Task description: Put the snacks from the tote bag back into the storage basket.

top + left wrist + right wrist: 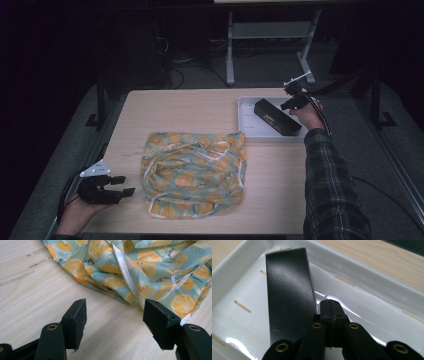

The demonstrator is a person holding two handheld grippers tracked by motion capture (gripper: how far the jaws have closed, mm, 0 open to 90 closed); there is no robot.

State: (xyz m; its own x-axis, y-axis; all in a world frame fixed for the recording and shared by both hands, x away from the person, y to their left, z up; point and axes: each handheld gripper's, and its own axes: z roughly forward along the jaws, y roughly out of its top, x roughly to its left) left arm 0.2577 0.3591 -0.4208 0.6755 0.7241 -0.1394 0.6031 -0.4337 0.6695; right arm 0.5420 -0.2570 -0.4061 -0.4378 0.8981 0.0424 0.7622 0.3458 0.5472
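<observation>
A crumpled fabric bag (pixel 192 172) printed with orange slices on teal lies in the middle of the table; its near corner (pixel 140 267) fills the top of the left gripper view. My left gripper (pixel 125 185) rests at the front left of the table, jaws open (pixel 116 317), pointing at the bag with bare wood between them. A long black box (pixel 277 118) lies slantwise in a white tray (pixel 245 120) at the back right. My right gripper (pixel 286 104) hovers over the tray, jaws pressed together (pixel 332 307) with nothing between them, just right of the box (pixel 287 290).
The tray's floor (pixel 367 315) is glossy white with small slots. Bare wooden tabletop (pixel 190 110) stretches behind the bag and left of the tray. A metal frame's legs (pixel 230 50) stand on the floor beyond the table.
</observation>
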